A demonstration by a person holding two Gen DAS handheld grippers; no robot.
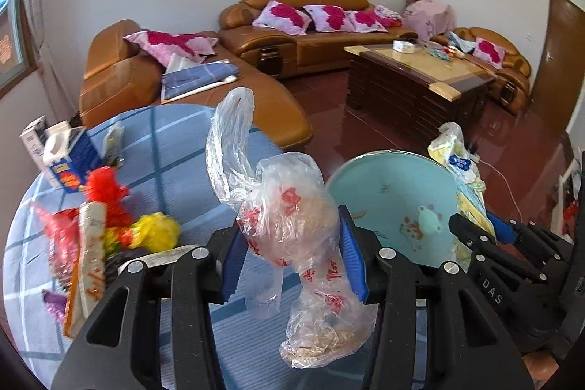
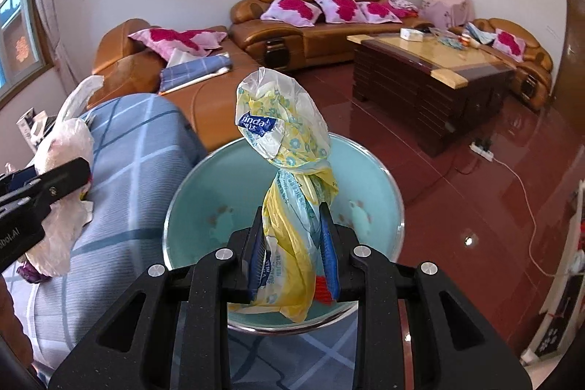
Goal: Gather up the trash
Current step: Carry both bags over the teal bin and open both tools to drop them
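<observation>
— Listing left to right, what lay on the desk (image 1: 153,148)?

— Item one: cartons (image 1: 62,156) at the far left edge, on a blue checked cloth. Item two: a heap of red and yellow wrappers (image 1: 109,218) just in front of them.

— And the left hand-held gripper (image 1: 294,254)?

— Its blue pads pinched a crumpled clear plastic bag (image 1: 289,222) with red print, held above the cloth.

— Next?

— Item three: a pale blue bin (image 2: 204,207), open, beside the desk. The right hand-held gripper (image 2: 292,254) was clamped on a twisted yellow tissue wrapper (image 2: 289,141), directly over the bin's mouth.

— Background?

— Brown sofas (image 2: 310,35), pink cushions (image 2: 292,8), a coffee table (image 2: 431,75).
</observation>
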